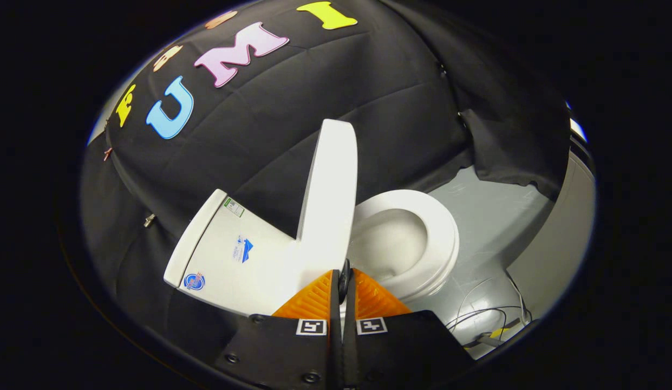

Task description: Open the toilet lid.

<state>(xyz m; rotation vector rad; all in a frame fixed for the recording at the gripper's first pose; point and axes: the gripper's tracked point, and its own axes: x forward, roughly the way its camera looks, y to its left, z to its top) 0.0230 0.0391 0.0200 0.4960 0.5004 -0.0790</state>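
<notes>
Toilet lid (329, 200) raised upright w/ bowl (406, 238) exposed beside tank (227, 254); gripper (344, 276) fingers pressed together at lid's lower edge, nothing visibly between.

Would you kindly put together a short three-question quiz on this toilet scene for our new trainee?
1. True or false: the toilet lid is raised, standing nearly upright off the seat.
2. The gripper fingers are: A) wide open, B) closed nearly together at the lid's lower edge, C) inside the bowl.
3. What lies on the grey floor beyond the toilet, near the gripper's right side?

Key
1. True.
2. B; whether both fingers press on the lid cannot be told.
3. Thin cables.
</notes>
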